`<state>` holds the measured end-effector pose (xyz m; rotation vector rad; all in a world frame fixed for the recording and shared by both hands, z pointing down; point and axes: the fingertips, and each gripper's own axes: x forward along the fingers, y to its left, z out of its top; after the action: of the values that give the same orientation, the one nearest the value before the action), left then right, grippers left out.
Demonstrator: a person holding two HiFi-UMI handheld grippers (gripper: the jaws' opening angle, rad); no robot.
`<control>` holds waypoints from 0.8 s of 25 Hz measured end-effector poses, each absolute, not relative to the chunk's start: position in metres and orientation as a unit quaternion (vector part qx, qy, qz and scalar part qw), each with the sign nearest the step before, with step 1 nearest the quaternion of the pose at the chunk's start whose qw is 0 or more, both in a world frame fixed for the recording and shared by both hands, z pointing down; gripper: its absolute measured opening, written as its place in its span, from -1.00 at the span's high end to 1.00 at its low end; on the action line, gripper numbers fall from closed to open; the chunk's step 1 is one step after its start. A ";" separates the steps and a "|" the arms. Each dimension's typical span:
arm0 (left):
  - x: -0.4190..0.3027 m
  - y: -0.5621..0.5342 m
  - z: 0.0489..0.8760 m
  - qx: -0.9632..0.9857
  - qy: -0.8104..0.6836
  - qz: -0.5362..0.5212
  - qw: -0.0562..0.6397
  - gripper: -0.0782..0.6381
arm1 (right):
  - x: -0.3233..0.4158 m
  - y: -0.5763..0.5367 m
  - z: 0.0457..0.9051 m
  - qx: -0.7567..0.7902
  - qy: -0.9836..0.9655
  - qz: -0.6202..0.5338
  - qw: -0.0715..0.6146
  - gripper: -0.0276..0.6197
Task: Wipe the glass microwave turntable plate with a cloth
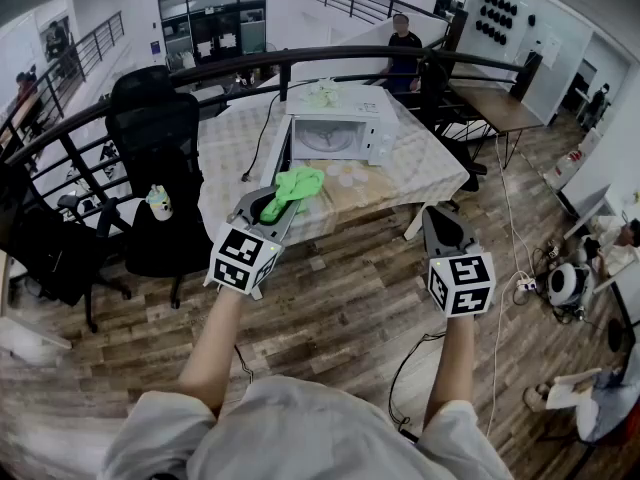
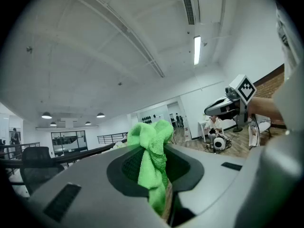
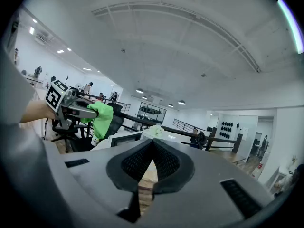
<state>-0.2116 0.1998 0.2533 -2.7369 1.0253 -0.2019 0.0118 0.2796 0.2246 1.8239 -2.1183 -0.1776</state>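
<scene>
A white microwave [image 1: 335, 133] stands with its door open on a table with a checked cover [image 1: 430, 163], and a round pale plate [image 1: 325, 140] shows inside it. My left gripper [image 1: 280, 206] is held over the floor in front of the table, shut on a bright green cloth [image 1: 297, 184]. In the left gripper view the cloth [image 2: 151, 148] hangs bunched between the jaws of that gripper [image 2: 153, 163]. My right gripper [image 1: 440, 215] is held to the right, well short of the table. Its jaws [image 3: 152, 144] are shut with nothing between them.
Pale translucent items [image 1: 350, 174] lie on the table before the microwave, and a light bundle [image 1: 322, 92] sits on top of it. Black office chairs [image 1: 155, 138] stand left. A dark railing [image 1: 230, 68] runs behind. Cables [image 1: 510, 268] cross the wooden floor at right.
</scene>
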 end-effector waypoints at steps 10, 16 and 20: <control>-0.181 0.204 0.257 -0.925 0.358 -0.080 0.102 0.55 | 0.051 0.272 0.223 0.641 -0.756 -0.051 0.127 0.87; -0.149 0.211 0.259 -0.916 0.383 -0.079 0.095 0.55 | 0.086 0.266 0.229 0.615 -0.780 -0.037 0.109 0.88; -0.126 0.216 0.265 -0.910 0.401 -0.074 0.080 0.55 | 0.108 0.263 0.233 0.591 -0.798 -0.030 0.111 0.88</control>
<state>-0.1263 0.2165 0.2650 -2.7201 1.1981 -0.2220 0.1078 0.2630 0.2333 1.7363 -2.3445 -0.0874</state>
